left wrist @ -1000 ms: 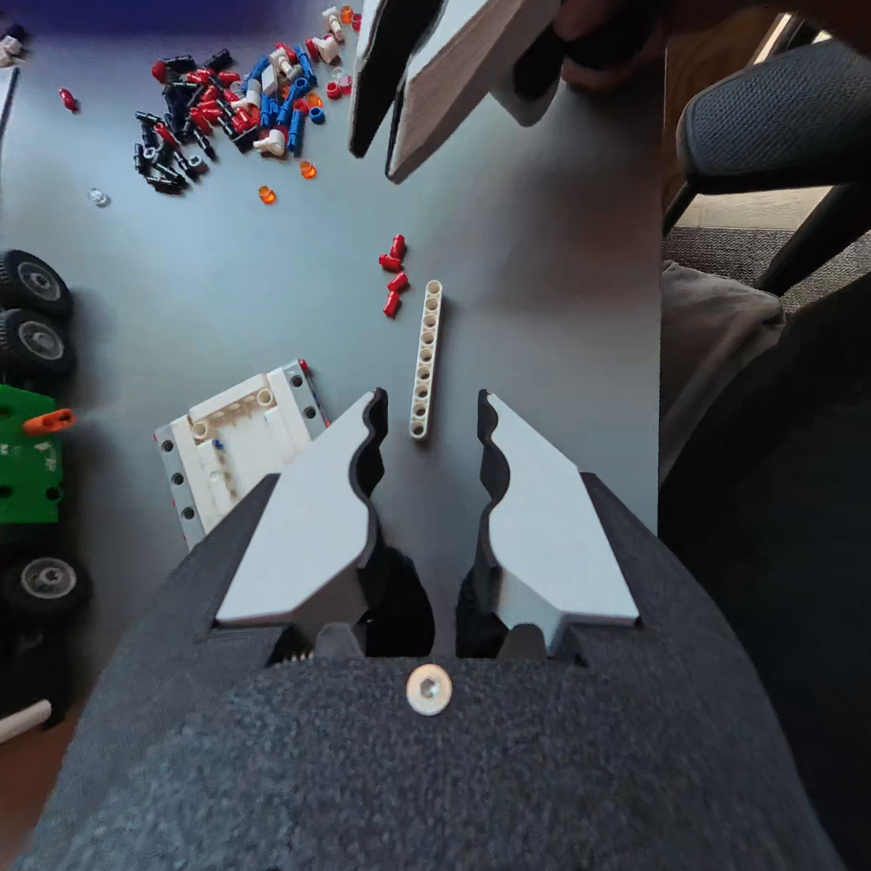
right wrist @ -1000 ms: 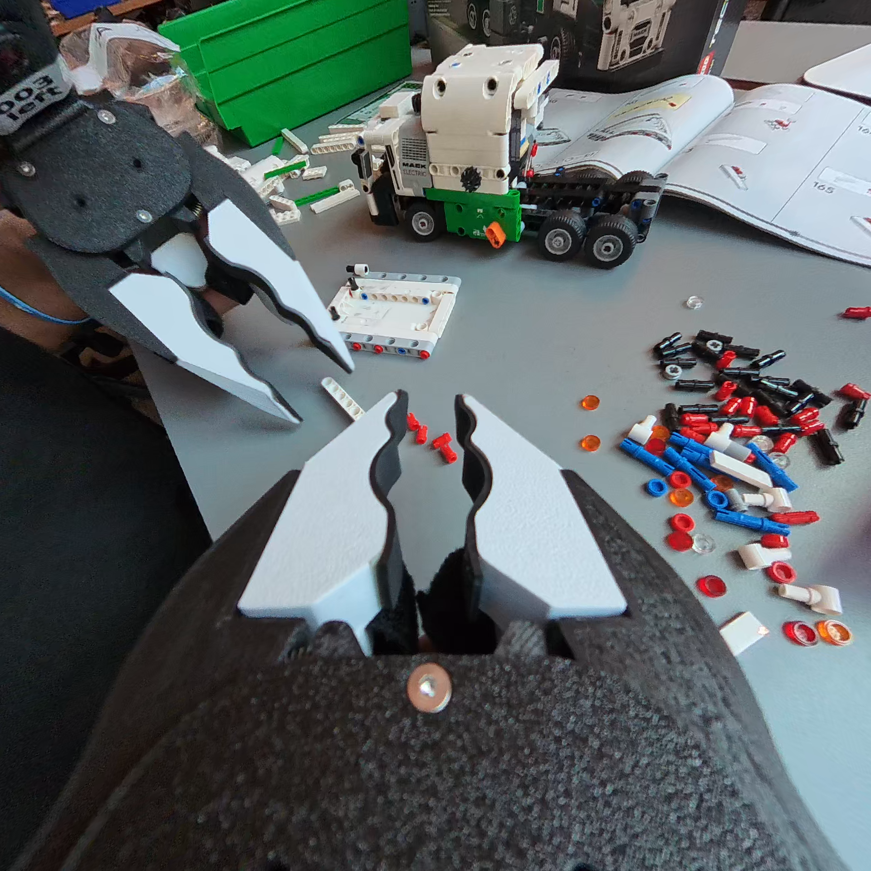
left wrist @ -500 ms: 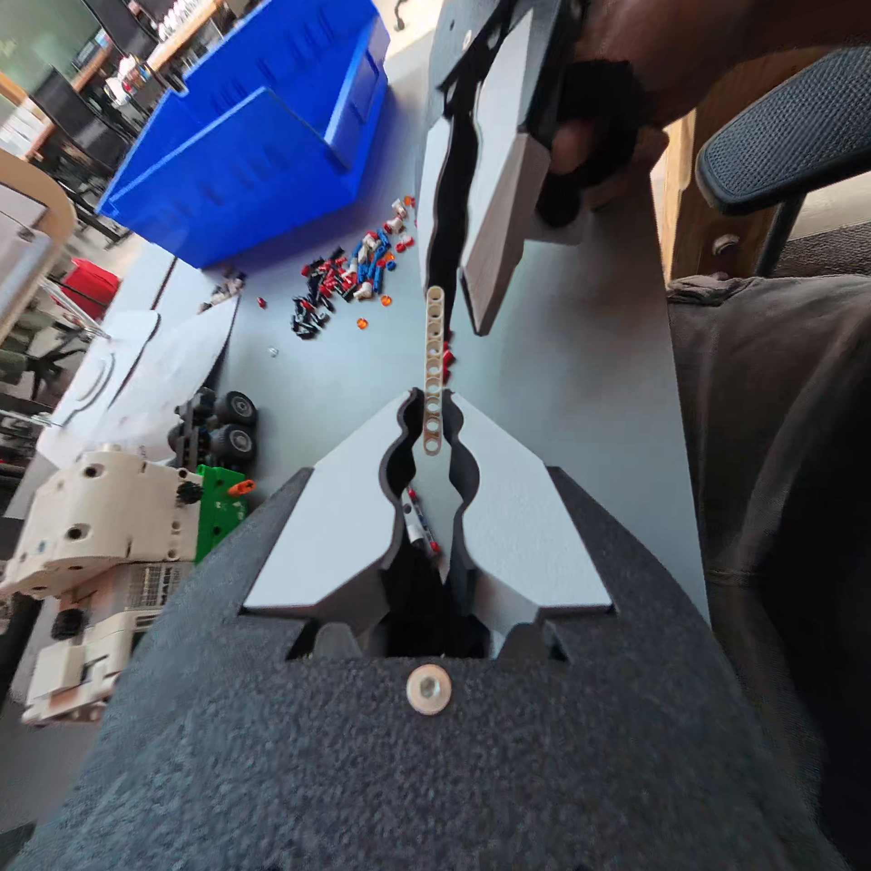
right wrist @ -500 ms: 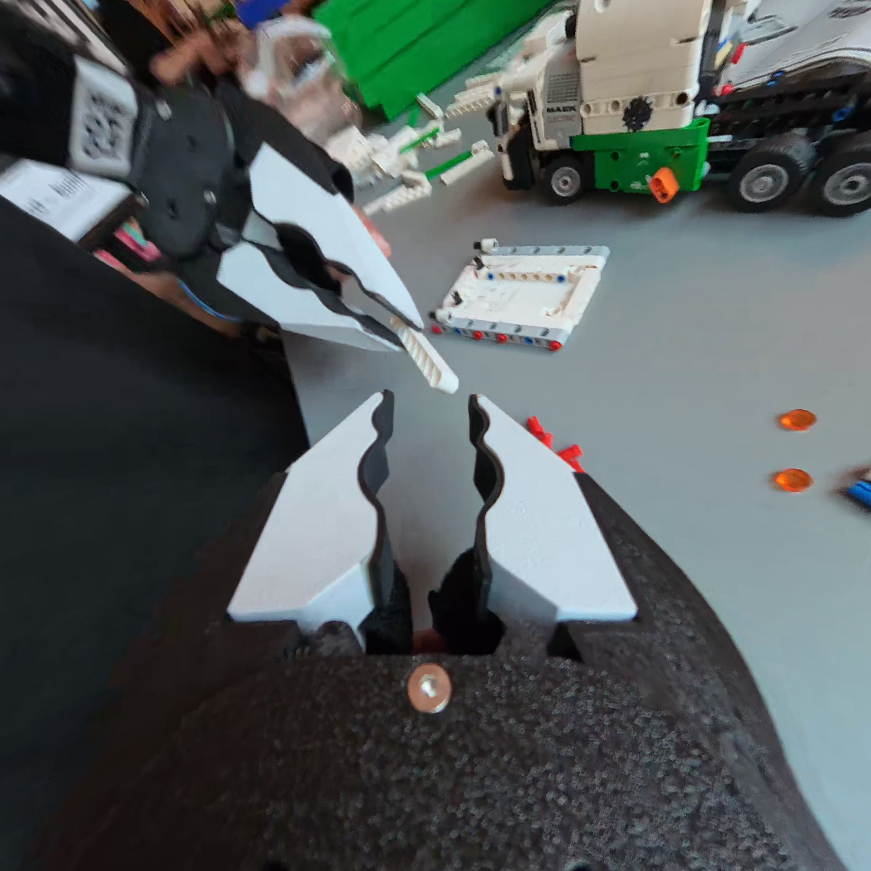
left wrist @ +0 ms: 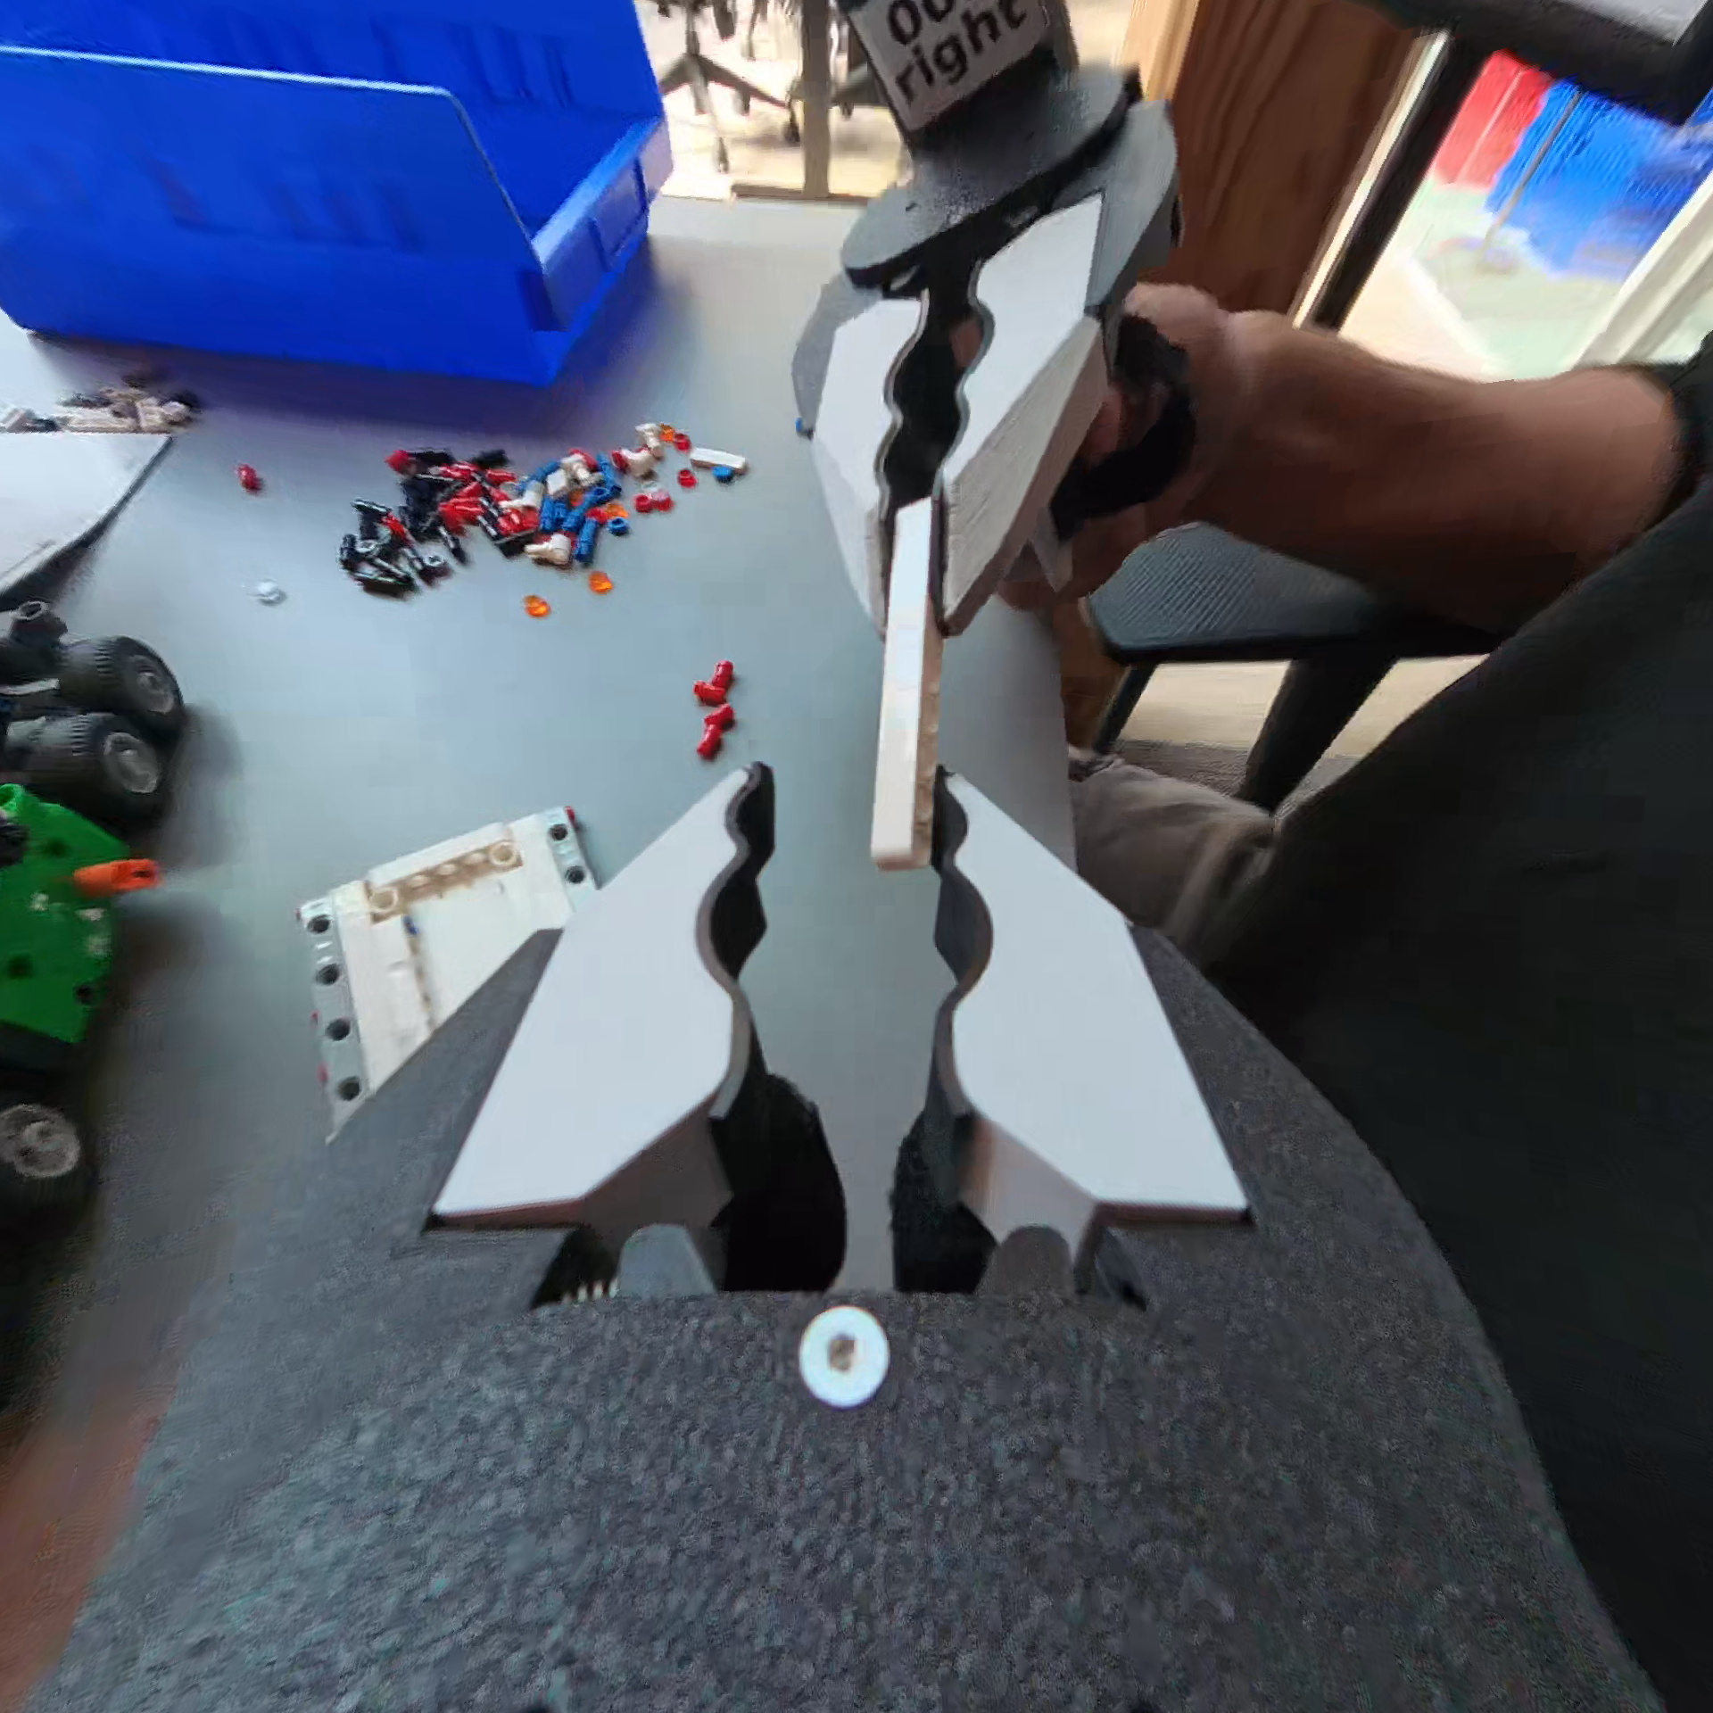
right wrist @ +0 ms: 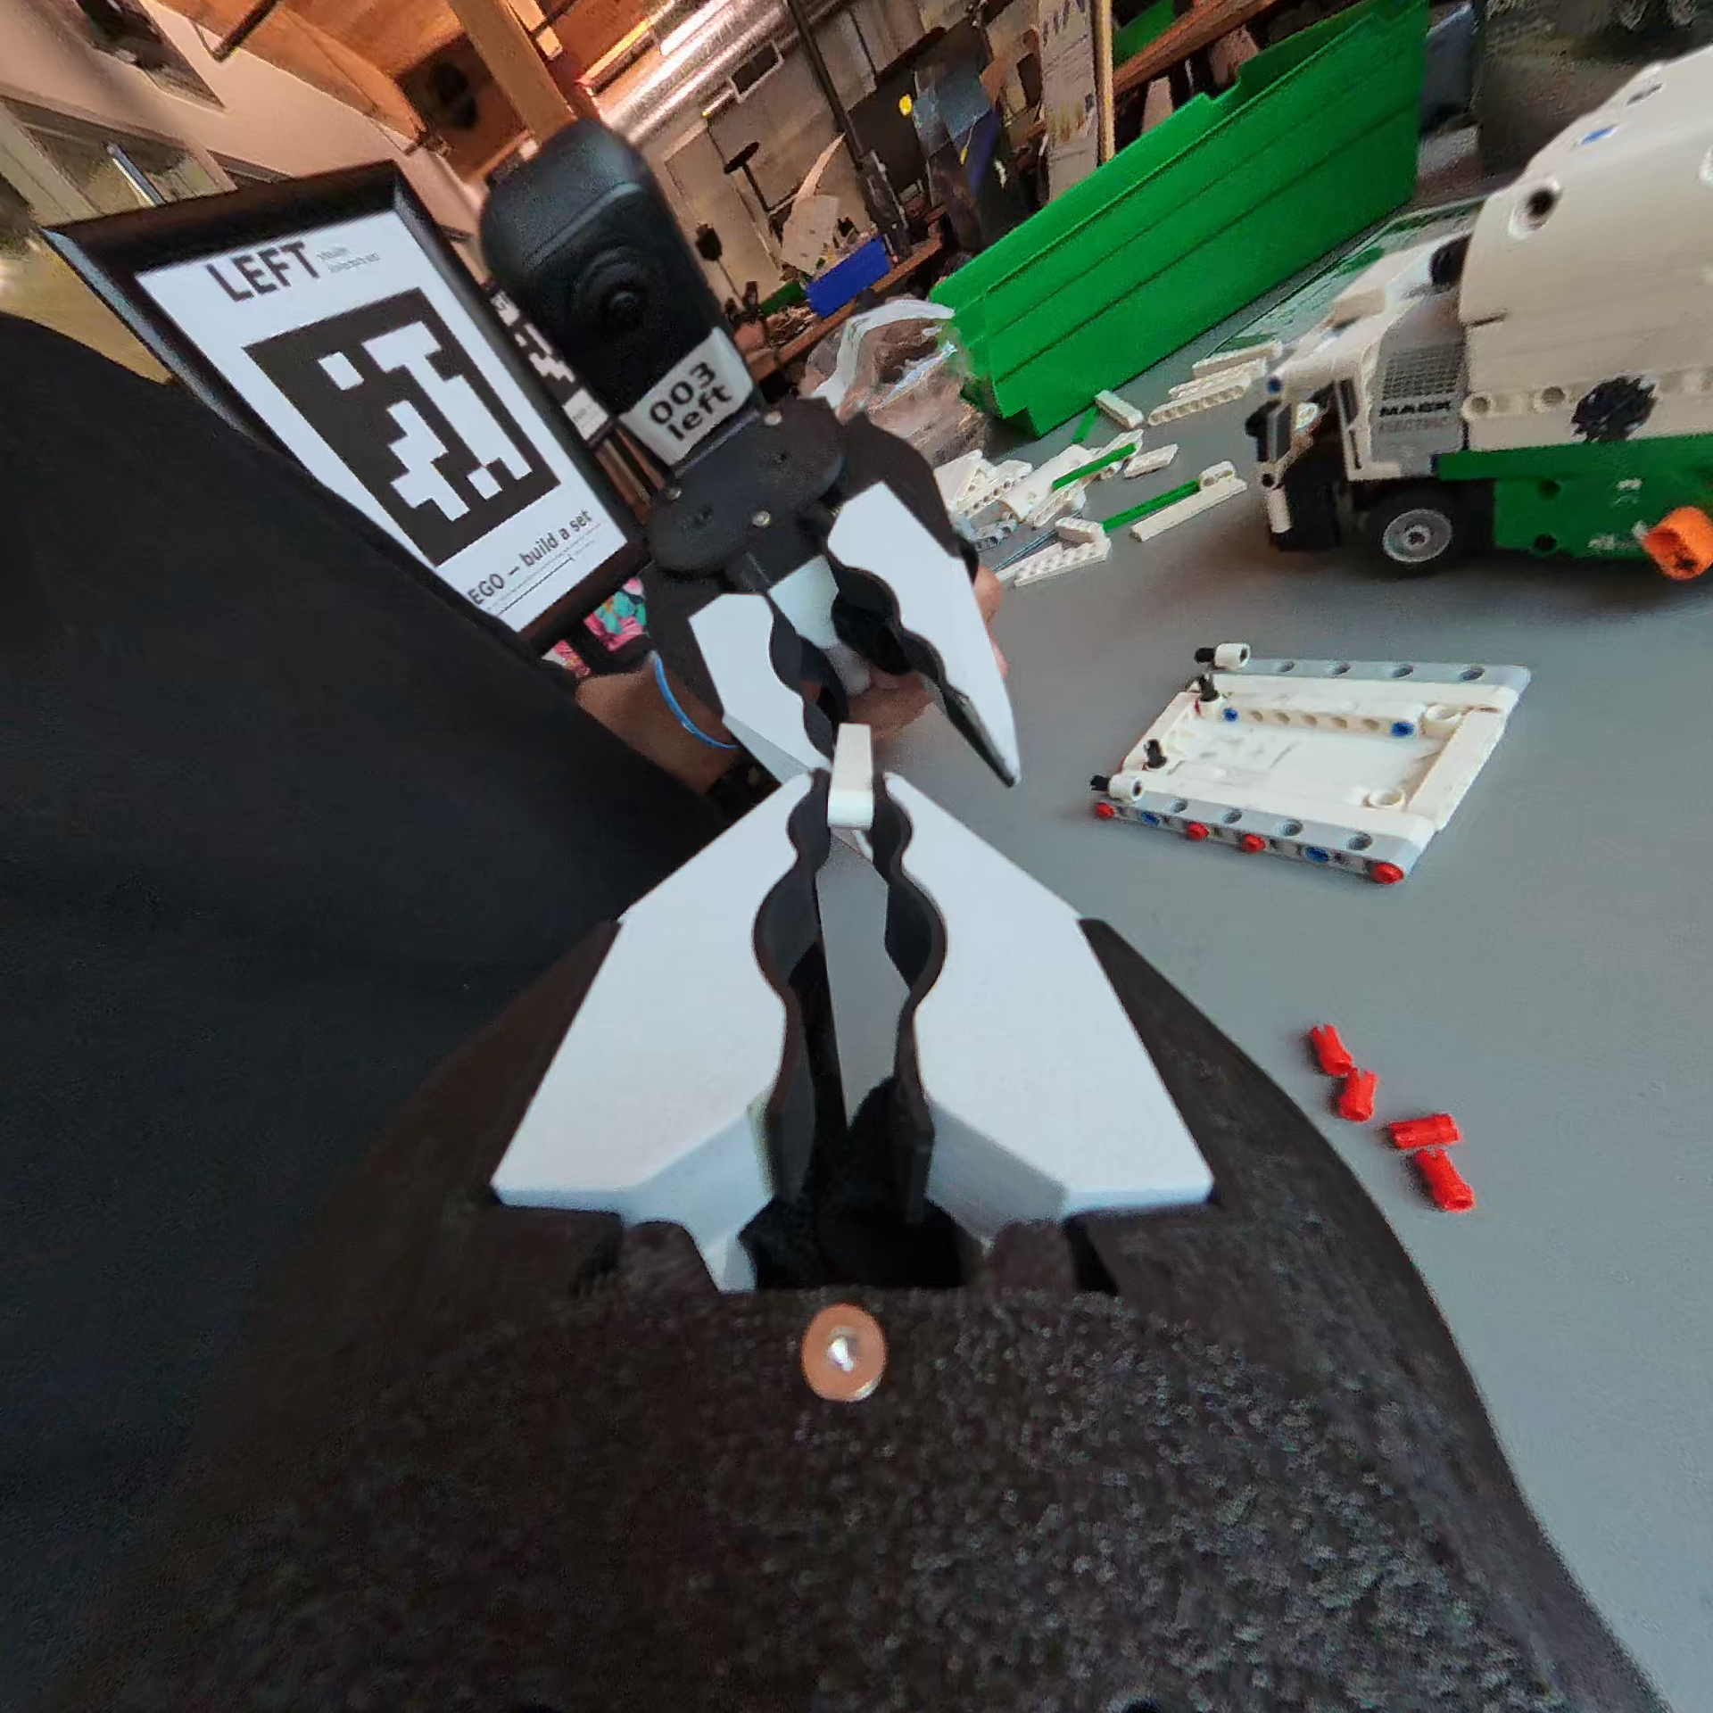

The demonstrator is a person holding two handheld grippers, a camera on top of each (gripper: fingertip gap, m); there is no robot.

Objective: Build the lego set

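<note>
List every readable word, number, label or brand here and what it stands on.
I do not quote writing; these things bear it:
White mount tag, top of the left wrist view: print, partly cut off.
Framed white sign with a black square marker: heading plus small lines.
White camera tag on the black camera: short print.
Truck grille: brand lettering, blurred.

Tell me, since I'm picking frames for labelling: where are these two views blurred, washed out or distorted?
Left wrist view: the far right gripper and white beam are motion-smeared, the window at top right is overexposed. Right wrist view: the truck and far background are soft, wide-angle bending shows at the edges, the red pins stay sharp.
</note>
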